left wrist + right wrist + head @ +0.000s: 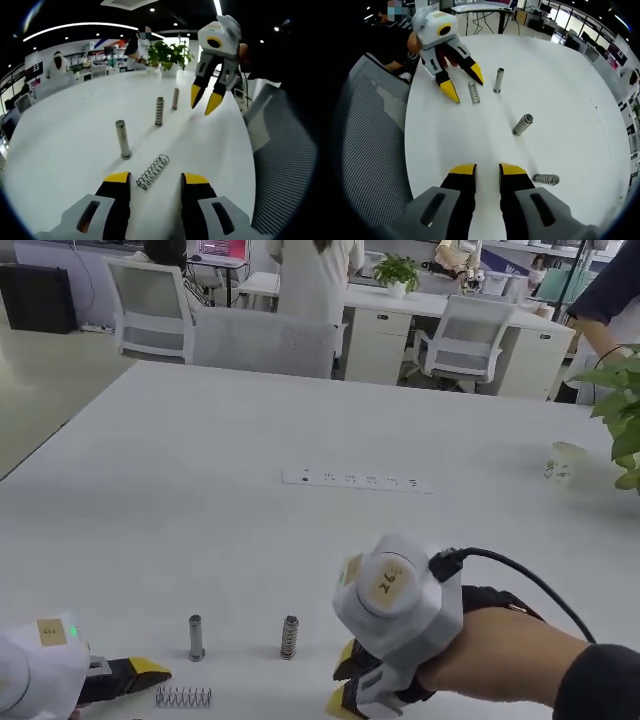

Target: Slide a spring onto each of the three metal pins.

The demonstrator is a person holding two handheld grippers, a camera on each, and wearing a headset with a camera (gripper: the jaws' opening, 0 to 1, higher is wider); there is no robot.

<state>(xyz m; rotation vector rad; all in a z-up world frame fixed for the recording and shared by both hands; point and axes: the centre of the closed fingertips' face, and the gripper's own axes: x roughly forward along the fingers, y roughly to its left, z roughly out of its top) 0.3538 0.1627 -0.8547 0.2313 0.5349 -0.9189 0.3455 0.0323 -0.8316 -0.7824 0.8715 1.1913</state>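
The left gripper (156,178) sits low over the white table (60,150). Its yellow-tipped jaws are spread apart and grip nothing. Just ahead of the tips at 12 o'clock lies the loose spring (153,171), a thin silvery coil flat on the table, its length running toward 1 o'clock. Its near end reaches into the gap between the 2 tips.

Just beyond, at 11 o'clock, stands the bare pin (122,139). It is a smooth grey metal cylinder, upright on a slightly wider foot, with no coil on it. Farther out at 12 o'clock the middle pin (159,111) stands upright with a spring wound around its shaft from base to near the top. Behind it, toward 1 o'clock, the far pin (175,98) is ringed with coils in the same way. The 3 pins form a row and stand apart from one another.

The right gripper (205,102) hangs above the table at 1 o'clock, near the far pin, with its yellow tips pointing down. In the right gripper view its jaws stand slightly parted with nothing between them, and the far pin is at 2 o'clock from the tips.

In the head view, a white power strip (357,480) lies well past the pins at 12 o'clock. A pale cup (566,462) stands at 2 o'clock. Green plant (620,400) leaves reach in at 3 o'clock.
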